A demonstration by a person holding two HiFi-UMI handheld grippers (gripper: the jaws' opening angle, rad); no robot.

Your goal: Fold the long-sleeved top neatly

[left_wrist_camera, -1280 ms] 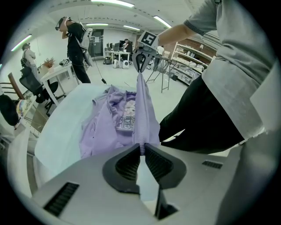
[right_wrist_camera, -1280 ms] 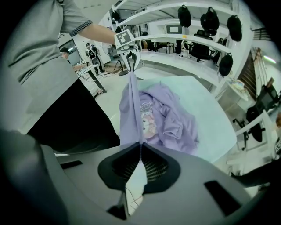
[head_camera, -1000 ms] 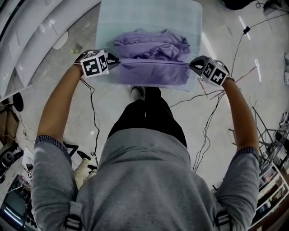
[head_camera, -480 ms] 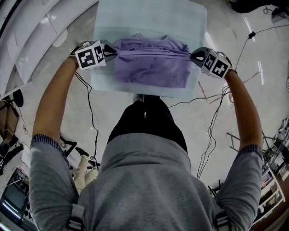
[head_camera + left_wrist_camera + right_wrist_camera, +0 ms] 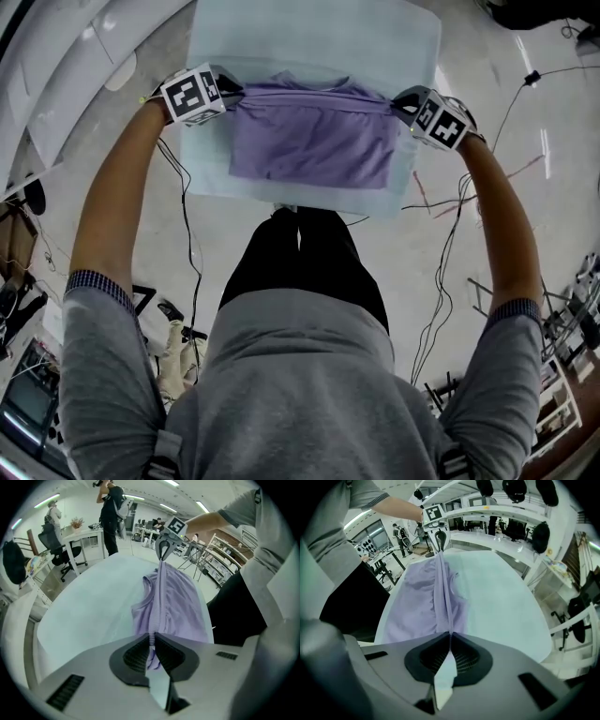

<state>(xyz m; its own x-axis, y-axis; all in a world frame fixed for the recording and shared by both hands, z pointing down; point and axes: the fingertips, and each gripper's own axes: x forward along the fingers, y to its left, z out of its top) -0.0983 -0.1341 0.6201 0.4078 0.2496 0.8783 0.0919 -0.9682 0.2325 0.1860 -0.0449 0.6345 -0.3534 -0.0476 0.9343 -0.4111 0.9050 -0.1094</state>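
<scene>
Head view: the purple top (image 5: 314, 141) lies on the pale bench (image 5: 309, 37). Its far edge is stretched taut between the left tool (image 5: 234, 91) and the right tool (image 5: 397, 103) (one at each end).
Left gripper view: the left tool's jaws are clamped on the ribbed edge of the purple top, which runs straight across to the right tool.
Right gripper view: the right tool's jaws are pressed together on that same edge, and the rest of the purple top is spread on the bench.

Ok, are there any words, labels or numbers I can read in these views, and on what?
No readable text anywhere.
The cubes on the left gripper and the right gripper carry only black-and-white square patterns, no letters.
The purple top and the table show no print.
</scene>
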